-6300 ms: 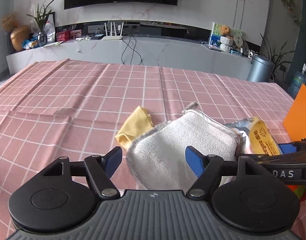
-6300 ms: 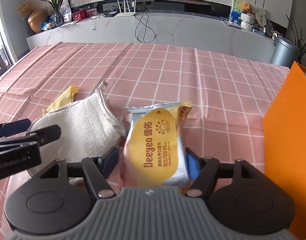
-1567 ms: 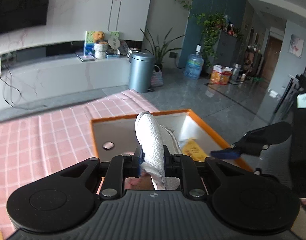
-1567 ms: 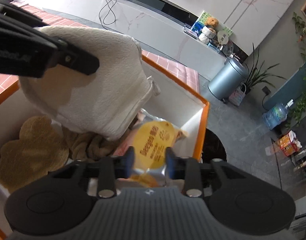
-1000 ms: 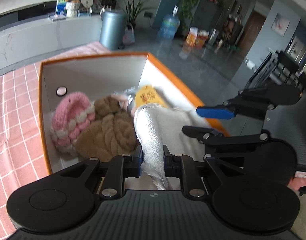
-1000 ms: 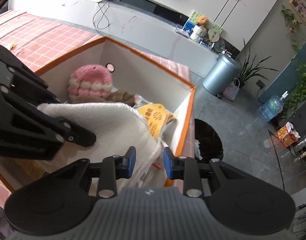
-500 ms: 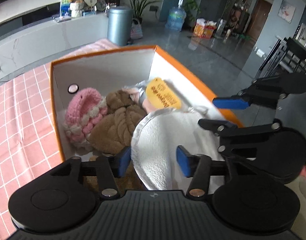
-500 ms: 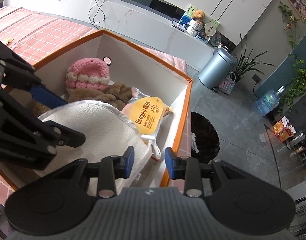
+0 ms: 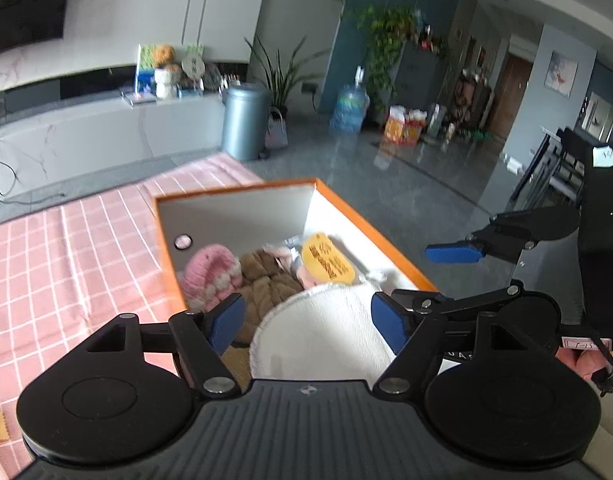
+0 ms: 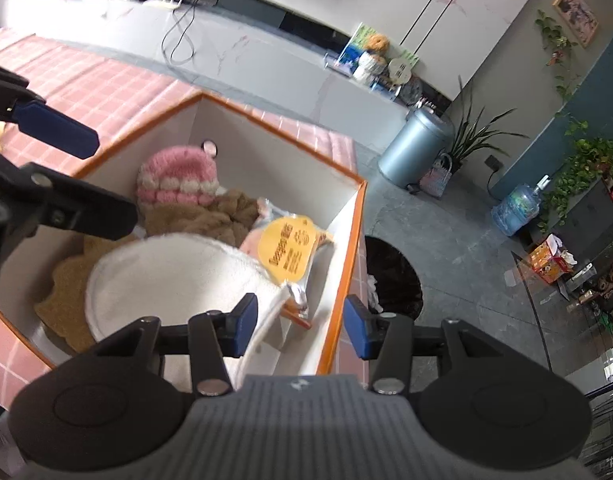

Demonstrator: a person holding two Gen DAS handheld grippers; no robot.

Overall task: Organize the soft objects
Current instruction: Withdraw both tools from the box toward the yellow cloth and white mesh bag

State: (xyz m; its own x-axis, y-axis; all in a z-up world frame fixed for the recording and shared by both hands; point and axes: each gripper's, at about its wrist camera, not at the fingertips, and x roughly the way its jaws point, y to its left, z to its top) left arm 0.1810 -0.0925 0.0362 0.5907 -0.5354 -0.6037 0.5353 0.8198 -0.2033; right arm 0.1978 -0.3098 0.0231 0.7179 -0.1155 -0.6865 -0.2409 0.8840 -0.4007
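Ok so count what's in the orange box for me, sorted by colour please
White: 1, the white cloth
Pink: 1, the pink knitted hat
Brown: 2, the brown knitted piece and the tan flat piece
Yellow label: 1, the snack packet
Total: 5 in the orange box

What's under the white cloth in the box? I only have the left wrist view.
Observer: The right wrist view shows a flat tan pad with a scalloped edge, partly under the white cloth, in the orange box's near corner.
Operator: Is the right hand-held gripper holding anything?
Observer: No. The right hand-held gripper is opening with its jaws empty. From its own camera, only the box's orange rim shows between them.
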